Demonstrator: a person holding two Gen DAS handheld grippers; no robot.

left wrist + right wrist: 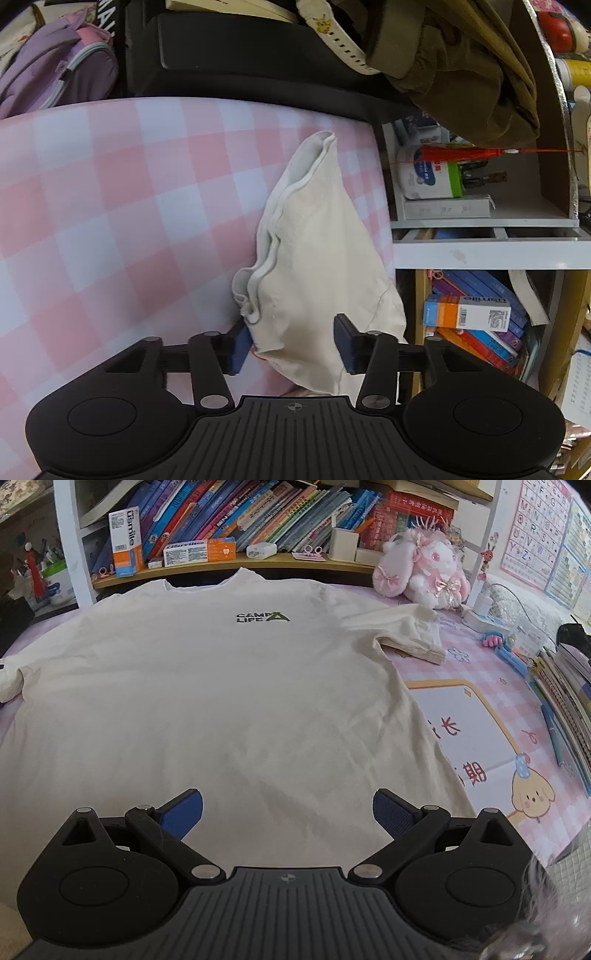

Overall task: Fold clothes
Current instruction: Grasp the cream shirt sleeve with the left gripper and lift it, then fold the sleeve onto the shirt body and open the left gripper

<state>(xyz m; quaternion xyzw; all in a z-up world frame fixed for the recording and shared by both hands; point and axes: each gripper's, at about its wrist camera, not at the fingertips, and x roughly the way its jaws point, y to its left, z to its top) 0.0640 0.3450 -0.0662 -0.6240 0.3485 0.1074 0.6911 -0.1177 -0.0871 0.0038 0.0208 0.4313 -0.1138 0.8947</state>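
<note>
A cream T-shirt (221,686) with a small "CAMP LIFE" print lies flat, front up, on the pink checked table cover (110,203). Its right sleeve (410,631) is spread out to the side. My right gripper (288,808) hovers open over the shirt's lower part with nothing between its pads. In the left wrist view the shirt's other sleeve (314,240) lies bunched near the table edge. My left gripper (293,343) straddles its end, one pad beside the hem. The cloth between the pads looks flat, not pinched.
A shelf of books (258,517) runs along the table's far edge. A pink plush rabbit (424,572) and stacked books (565,701) sit at the right. In the left wrist view are a white shelf unit (480,221), a purple backpack (55,74) and an olive garment (480,74).
</note>
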